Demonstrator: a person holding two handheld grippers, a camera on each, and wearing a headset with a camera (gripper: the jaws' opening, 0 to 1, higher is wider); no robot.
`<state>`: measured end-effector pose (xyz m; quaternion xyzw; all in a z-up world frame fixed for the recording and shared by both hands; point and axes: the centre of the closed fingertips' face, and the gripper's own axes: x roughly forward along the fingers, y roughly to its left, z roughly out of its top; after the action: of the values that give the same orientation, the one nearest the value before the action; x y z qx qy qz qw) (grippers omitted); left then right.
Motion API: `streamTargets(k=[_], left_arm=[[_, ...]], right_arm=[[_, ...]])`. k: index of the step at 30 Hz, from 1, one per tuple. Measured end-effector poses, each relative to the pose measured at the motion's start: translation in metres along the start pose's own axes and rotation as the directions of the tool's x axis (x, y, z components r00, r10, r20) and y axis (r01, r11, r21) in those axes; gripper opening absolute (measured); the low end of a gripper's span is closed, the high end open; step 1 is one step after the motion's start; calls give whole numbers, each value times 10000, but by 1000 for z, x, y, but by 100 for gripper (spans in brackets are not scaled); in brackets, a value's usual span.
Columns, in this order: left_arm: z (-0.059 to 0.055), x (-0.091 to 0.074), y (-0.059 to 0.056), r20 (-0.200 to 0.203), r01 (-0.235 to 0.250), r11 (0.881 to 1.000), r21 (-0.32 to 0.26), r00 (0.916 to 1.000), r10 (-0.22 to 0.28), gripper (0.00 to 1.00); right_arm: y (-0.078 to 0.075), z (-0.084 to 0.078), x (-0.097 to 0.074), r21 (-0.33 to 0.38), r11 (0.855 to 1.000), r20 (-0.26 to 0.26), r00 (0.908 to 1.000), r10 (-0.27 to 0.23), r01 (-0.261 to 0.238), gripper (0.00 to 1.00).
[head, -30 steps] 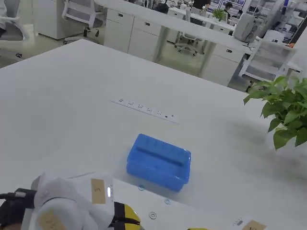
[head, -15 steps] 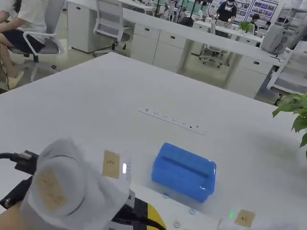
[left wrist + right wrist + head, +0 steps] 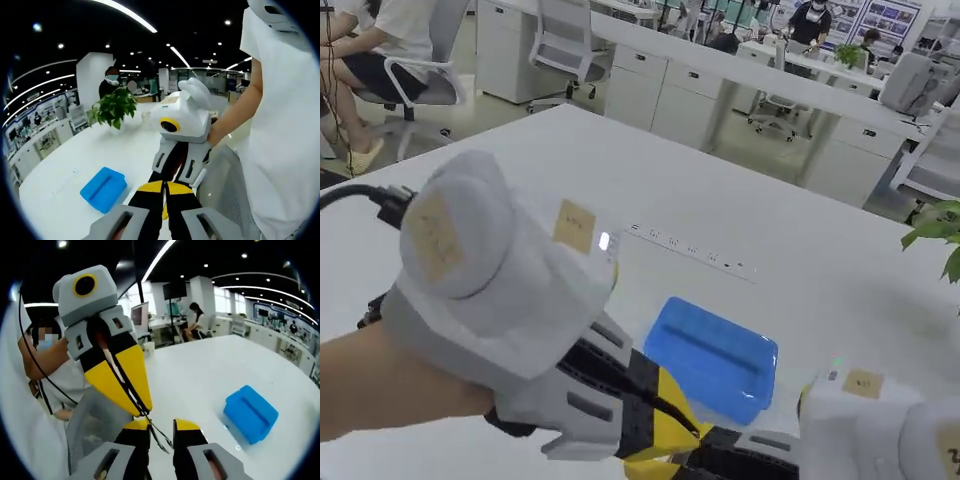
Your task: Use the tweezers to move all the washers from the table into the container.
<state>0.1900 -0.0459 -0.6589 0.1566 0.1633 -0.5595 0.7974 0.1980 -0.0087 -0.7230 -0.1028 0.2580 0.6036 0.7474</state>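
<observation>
Left gripper (image 3: 144,414) clamps one pair of tweezers (image 3: 159,436); right gripper (image 3: 161,426) stands apart; one blue container (image 3: 250,413) rests on table (image 3: 210,365).

Three cameras working close over the table (image 3: 800,260)
The headset one is looking forward and down; the two gripper cameras are facing each other at close range, all three catching the blue container (image 3: 715,355).
</observation>
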Motion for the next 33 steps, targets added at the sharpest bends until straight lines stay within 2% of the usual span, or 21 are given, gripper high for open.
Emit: streamTargets(k=[4, 6, 13, 17, 20, 25, 27, 31, 33], left_arm=[[4, -1, 10, 50, 119, 9999, 1, 9999, -119, 0], [0, 0, 18, -292, 105, 9996, 262, 9995, -97, 0], [1, 3, 28, -458, 531, 9979, 365, 9976, -514, 0], [7, 1, 24, -263, 897, 9956, 284, 9957, -890, 0], [2, 0, 23, -571, 1066, 9936, 361, 9929, -1044, 0], [-4, 1, 24, -701, 1185, 9924, 327, 9908, -1160, 0], [-8, 2, 24, -792, 1209, 9923, 250, 9898, -1186, 0], [-15, 3, 22, -749, 1038, 9946, 86, 9919, -1029, 0], [-18, 3, 22, -553, 695, 9976, -1, 9961, -694, 0]], right_arm=[[-4, 6, -3, -54, 10000, 152, 9999, 3, -2, 12], [-9, 5, -4, -258, 9993, -16, 9997, -256, 255, 12], [-18, 12, -9, -807, 9960, -137, 9991, -389, 377, 18], [-20, 16, -7, -1192, 9926, -252, 9993, -266, 234, 16], [-17, 17, -5, -1685, 9857, -341, 9994, -113, 54, 11], [-14, 12, 4, -2169, 9760, -670, 9977, 27, -172, 7], [-13, 10, 6, -2158, 9762, -720, 9974, 59, -214, 4], [-15, 5, 11, -2005, 9792, -795, 9967, 142, -300, 4], [-15, 3, 14, -1935, 9806, -834, 9964, 141, -301, 4]])
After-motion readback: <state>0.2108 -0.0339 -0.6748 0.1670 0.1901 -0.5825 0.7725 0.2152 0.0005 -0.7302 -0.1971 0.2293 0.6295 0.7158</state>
